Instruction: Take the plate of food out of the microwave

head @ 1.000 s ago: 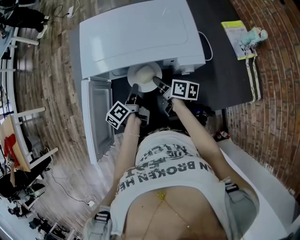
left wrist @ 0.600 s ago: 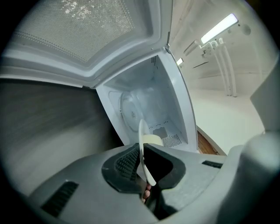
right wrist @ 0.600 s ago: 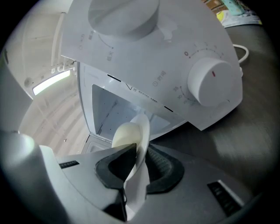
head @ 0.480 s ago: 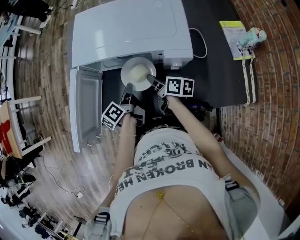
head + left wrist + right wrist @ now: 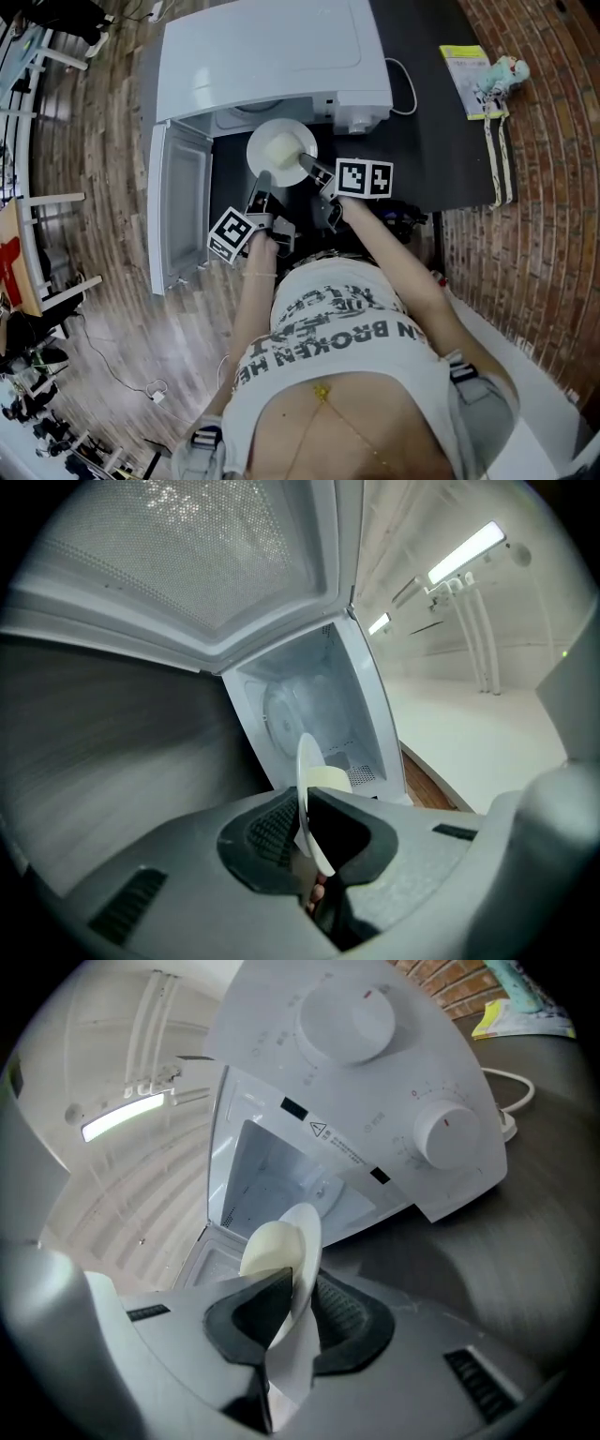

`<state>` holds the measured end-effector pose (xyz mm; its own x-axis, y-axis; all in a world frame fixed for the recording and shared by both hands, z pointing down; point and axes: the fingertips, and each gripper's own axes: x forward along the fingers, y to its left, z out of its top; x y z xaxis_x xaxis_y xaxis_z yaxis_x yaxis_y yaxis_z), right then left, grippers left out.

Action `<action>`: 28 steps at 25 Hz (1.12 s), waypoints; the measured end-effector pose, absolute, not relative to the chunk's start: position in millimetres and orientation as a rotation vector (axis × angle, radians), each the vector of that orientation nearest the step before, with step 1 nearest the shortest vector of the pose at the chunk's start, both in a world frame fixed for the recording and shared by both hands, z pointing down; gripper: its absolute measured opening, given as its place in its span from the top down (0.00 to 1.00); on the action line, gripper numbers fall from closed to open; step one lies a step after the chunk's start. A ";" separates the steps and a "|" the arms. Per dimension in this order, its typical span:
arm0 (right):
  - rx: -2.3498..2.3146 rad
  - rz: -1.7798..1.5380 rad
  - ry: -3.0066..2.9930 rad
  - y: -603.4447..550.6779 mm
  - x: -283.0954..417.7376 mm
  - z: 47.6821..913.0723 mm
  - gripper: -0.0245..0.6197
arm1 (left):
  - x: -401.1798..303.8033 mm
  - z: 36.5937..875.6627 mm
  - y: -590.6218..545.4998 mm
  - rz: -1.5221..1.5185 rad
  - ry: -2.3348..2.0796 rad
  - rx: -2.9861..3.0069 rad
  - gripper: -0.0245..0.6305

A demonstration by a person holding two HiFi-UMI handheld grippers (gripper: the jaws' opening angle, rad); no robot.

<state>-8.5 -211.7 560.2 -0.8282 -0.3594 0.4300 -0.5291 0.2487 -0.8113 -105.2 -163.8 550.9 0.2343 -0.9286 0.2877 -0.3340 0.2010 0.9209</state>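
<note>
A white plate (image 5: 279, 159) with a pale mound of food (image 5: 283, 146) hangs just outside the white microwave (image 5: 262, 56), in front of its open cavity. My left gripper (image 5: 262, 177) is shut on the plate's near-left rim (image 5: 306, 799). My right gripper (image 5: 307, 163) is shut on the right rim (image 5: 302, 1269). The food (image 5: 270, 1246) sits beside the right jaws in the right gripper view. The microwave's empty cavity (image 5: 305, 714) shows beyond the plate in the left gripper view.
The microwave door (image 5: 180, 211) stands swung open to the left. The microwave sits on a dark table (image 5: 441, 141). A cable (image 5: 405, 89) runs at its right. A yellow-green booklet and a small toy (image 5: 487, 75) lie far right, near a brick wall (image 5: 544, 187).
Both grippers have drawn the plate back out of the microwave's opening toward me; it now shows whole, outside the cavity.
</note>
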 end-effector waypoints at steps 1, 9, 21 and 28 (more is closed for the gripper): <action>0.856 1.638 -2.353 -207.7 -11.1 558.9 0.86 | -108.0 549.3 -160.4 -0.647 -1.313 1.358 0.92; 0.948 1.661 -2.360 -165.6 -30.8 553.5 0.87 | -130.6 543.8 -124.9 -0.602 -1.265 1.408 0.92; 1.138 1.706 -2.337 -95.4 -19.1 557.2 0.87 | -123.7 549.2 -69.1 -0.522 -1.151 1.476 0.92; 1.116 1.696 -2.349 -79.3 -5.5 555.3 0.87 | -109.3 546.6 -50.4 -0.520 -1.170 1.488 0.92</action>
<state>-5.5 -79.3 555.3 -0.7408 -0.5237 0.4207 -0.5640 0.1447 -0.8130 -109.3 -50.4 546.6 0.4123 -0.8691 0.2734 -0.3794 0.1091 0.9188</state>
